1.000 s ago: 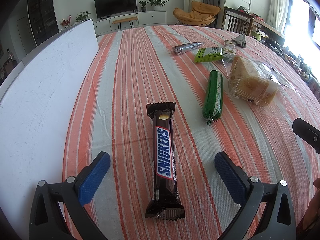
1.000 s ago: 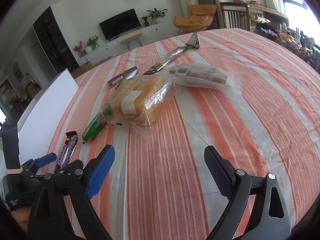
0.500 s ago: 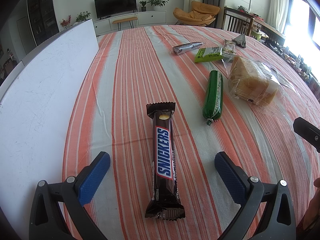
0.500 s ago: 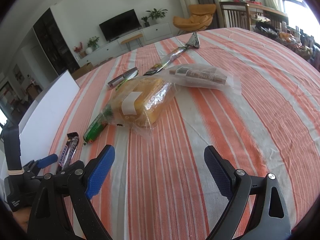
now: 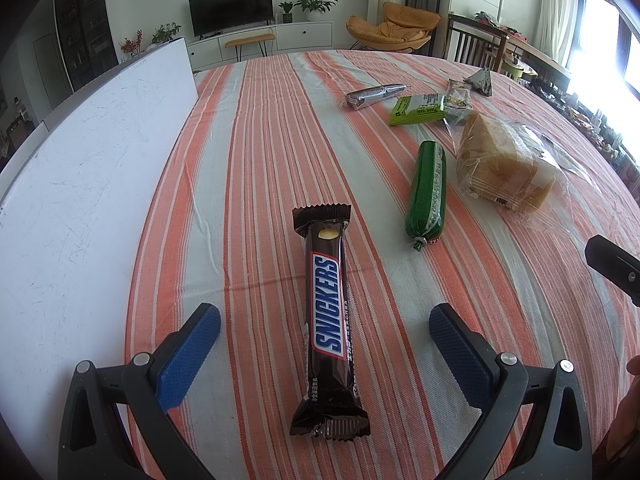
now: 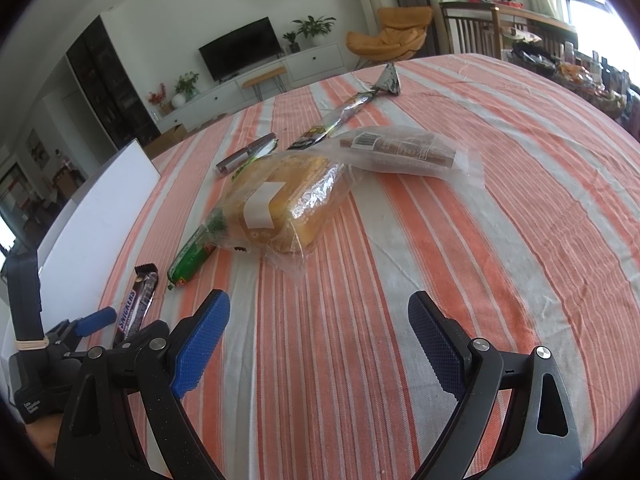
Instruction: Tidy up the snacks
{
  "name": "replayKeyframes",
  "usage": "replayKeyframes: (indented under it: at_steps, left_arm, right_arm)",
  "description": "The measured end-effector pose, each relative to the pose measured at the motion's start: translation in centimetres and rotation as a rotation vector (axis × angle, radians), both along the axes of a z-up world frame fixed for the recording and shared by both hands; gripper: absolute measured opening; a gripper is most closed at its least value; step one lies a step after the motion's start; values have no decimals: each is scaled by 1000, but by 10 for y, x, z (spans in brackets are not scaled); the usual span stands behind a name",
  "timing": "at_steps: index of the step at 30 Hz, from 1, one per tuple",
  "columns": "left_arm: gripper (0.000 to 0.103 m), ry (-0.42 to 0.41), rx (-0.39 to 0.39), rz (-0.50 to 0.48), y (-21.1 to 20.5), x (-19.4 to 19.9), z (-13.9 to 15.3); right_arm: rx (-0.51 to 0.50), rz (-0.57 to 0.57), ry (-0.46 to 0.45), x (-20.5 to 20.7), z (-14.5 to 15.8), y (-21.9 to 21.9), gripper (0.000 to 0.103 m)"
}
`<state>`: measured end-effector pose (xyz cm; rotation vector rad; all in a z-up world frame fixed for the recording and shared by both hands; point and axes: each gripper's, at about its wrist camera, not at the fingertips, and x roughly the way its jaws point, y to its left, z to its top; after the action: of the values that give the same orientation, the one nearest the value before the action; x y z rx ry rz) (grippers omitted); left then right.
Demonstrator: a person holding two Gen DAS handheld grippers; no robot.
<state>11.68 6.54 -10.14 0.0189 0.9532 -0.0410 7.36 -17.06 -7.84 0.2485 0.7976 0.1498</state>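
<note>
Almost nothing has been moved since the earlier frames; only the right gripper (image 6: 318, 334) is seen shifted very slightly. In the left view, a glossy brown Snickers (image 5: 329, 312) with crimped ends is laid flat on the striped woven cloth (image 5: 260, 160), at lower centre between the blue ribbed pads of the left gripper (image 5: 324, 344), untouched. Both grippers are held wide apart, nothing grasped. A green sausage-shaped pack (image 5: 427, 190) and crinkly clear-bagged bread (image 5: 504, 168) are seen at right, a white board (image 5: 80, 184) at left.
</note>
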Motion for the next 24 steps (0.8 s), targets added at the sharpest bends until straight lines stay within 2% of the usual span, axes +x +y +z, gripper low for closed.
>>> replayKeyframes:
  at_steps: [24]
  left_arm:
    - [103, 0, 0, 0, 0, 0, 0]
  right_arm:
    - [5, -3, 1, 0, 0, -1, 93]
